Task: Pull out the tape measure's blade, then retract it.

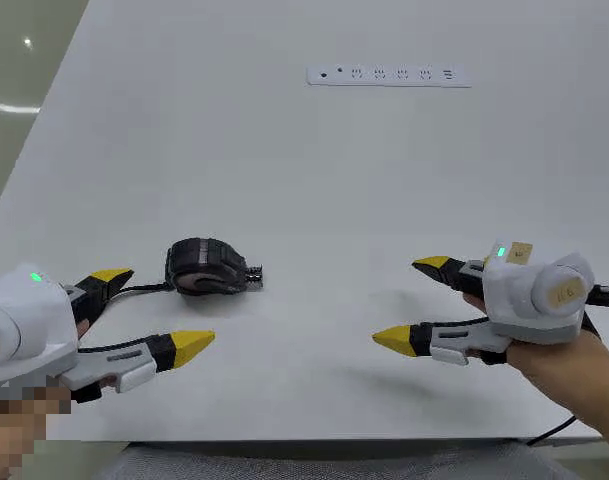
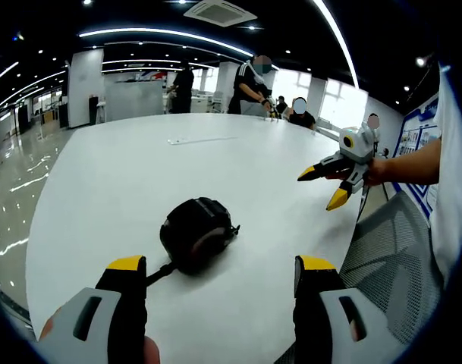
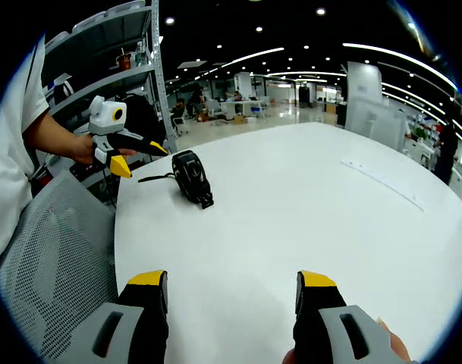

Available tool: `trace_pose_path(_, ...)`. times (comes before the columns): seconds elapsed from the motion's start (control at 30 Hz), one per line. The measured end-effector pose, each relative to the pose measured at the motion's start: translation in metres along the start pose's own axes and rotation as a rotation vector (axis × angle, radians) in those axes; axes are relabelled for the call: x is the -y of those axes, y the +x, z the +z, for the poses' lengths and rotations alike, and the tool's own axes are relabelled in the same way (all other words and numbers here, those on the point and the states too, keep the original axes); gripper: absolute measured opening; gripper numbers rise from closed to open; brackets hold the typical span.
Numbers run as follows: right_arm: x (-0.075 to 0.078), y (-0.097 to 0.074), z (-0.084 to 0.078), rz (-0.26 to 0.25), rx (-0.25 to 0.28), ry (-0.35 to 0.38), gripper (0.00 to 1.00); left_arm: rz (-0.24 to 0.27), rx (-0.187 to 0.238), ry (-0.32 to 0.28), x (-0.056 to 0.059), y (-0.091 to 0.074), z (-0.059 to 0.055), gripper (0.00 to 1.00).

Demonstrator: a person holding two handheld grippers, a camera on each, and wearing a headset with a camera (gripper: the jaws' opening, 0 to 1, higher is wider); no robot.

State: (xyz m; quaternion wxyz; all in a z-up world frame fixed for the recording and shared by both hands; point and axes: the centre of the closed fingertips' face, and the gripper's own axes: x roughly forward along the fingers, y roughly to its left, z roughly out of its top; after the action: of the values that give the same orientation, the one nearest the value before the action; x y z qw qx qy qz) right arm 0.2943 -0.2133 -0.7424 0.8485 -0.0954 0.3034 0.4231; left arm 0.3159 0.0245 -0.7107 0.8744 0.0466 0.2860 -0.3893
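A black tape measure (image 1: 207, 267) lies on the white table (image 1: 314, 180), its blade tip at its right end and a thin black strap trailing left. It sits just ahead of my left gripper (image 1: 154, 312), which is open with yellow-tipped jaws apart; the case (image 2: 196, 233) lies beyond those jaws, nothing between them. My right gripper (image 1: 421, 301) is open too, well to the right of the case, jaws pointing left toward it. From that side the tape measure (image 3: 191, 175) is far off, with the left gripper (image 3: 142, 158) behind it.
A white power strip (image 1: 389, 75) lies flat at the far side of the table. A grey mesh chair back (image 3: 52, 250) stands against the near table edge. Several people stand beyond the far end (image 2: 249, 87).
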Motion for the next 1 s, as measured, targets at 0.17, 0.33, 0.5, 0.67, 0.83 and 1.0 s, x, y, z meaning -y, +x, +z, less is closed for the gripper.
trace_pose_path(0.17, 0.002, -0.011, -0.003, -0.016, -0.001, -0.002, 0.69, -0.014, -0.014, 0.020, 0.002, -0.005, -0.004, 0.78)
trace_pose_path(0.33, 0.004, -0.024, -0.006, -0.032, 0.000, 0.003, 0.73, -0.011, -0.015, 0.017, 0.000, -0.010, -0.006, 0.80)
trace_pose_path(0.5, 0.004, -0.033, -0.015, -0.040, -0.017, -0.005, 0.76, -0.018, -0.021, 0.028, 0.000, -0.014, -0.006, 0.82)
trace_pose_path(0.67, 0.002, -0.044, -0.021, -0.047, -0.030, -0.005, 0.81, -0.018, -0.026, 0.027, -0.003, -0.019, -0.007, 0.84)
trace_pose_path(0.83, 0.003, -0.054, -0.025, -0.060, -0.032, -0.002, 0.85, -0.023, -0.034, 0.033, -0.002, -0.021, -0.010, 0.85)
trace_pose_path(1.0, 0.005, -0.063, -0.029, -0.079, -0.036, 0.005, 0.90, -0.029, -0.036, 0.036, 0.000, -0.023, -0.010, 0.89)
